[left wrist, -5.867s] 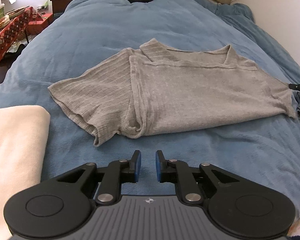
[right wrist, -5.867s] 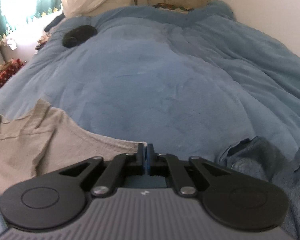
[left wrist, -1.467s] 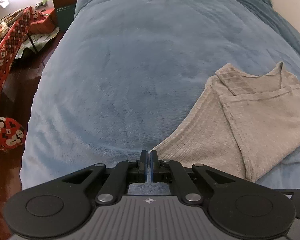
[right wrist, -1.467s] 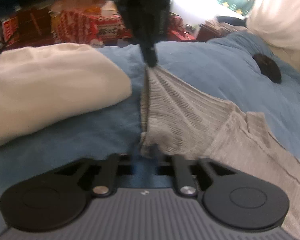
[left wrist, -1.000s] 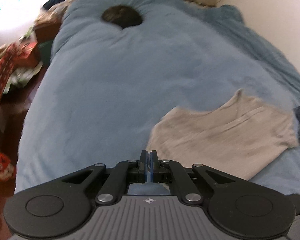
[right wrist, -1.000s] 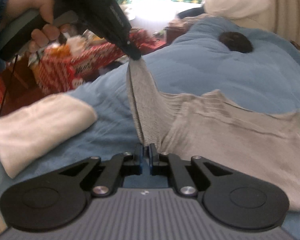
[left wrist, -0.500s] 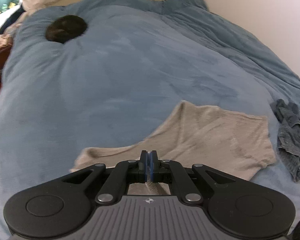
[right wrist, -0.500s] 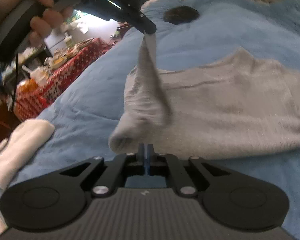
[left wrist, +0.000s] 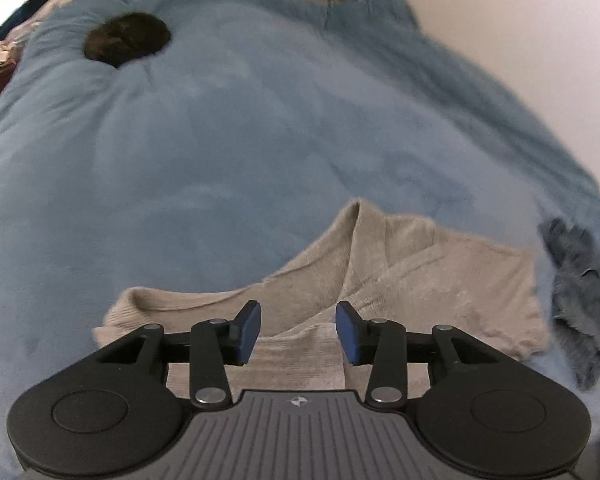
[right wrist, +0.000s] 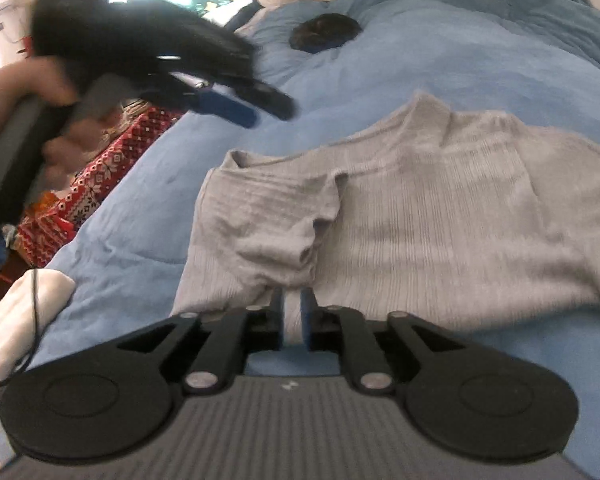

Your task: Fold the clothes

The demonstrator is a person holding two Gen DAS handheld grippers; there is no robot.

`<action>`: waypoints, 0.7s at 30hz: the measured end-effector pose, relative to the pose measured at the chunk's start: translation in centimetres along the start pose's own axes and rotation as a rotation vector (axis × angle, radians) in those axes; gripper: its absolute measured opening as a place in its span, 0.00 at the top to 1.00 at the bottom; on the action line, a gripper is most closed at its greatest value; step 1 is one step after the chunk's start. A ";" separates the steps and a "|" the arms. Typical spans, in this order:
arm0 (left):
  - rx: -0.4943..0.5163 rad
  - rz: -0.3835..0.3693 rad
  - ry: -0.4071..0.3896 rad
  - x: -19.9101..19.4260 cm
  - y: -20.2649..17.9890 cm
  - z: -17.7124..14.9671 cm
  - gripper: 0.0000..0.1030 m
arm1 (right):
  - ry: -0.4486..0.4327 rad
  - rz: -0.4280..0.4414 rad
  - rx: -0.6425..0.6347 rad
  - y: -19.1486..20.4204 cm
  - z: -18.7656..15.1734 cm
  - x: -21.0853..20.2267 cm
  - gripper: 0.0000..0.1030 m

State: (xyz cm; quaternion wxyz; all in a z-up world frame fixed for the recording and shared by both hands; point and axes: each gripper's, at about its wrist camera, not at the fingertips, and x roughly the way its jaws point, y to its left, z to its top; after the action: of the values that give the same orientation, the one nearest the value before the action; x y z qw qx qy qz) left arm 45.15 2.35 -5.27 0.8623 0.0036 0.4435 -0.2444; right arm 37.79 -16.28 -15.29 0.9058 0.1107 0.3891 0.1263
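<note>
Grey ribbed shirt (right wrist: 400, 216) lies mid-frame on the blue bed (left wrist: 220, 152), sleeve folded over. Right tool (right wrist: 293, 312) at lower centre: jaws opening, nothing pinched. Left tool (left wrist: 298, 330) spread, opening, above the shirt. Dark lump (left wrist: 126, 40) upper left.

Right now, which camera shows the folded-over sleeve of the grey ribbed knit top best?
The right wrist view: the sleeve lies in full on the grey ribbed knit top. The left wrist view shows the top, its near part hidden behind the left gripper.

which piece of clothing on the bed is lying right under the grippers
The grey ribbed shirt, spread flat with a sleeve folded in. The dark blue garment lies crumpled beside it; the cream one lies off left.
</note>
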 end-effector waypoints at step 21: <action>0.232 0.082 -0.010 -1.1 -1.6 -15.1 0.69 | 0.104 0.071 -0.095 -0.7 0.3 2.1 1.00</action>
State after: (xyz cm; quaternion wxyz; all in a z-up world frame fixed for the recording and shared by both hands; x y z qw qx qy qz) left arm 32.44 4.79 -13.24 0.8676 0.1201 0.4073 -0.2588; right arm 39.52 -16.30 -16.73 0.8834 0.0745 0.4251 0.1825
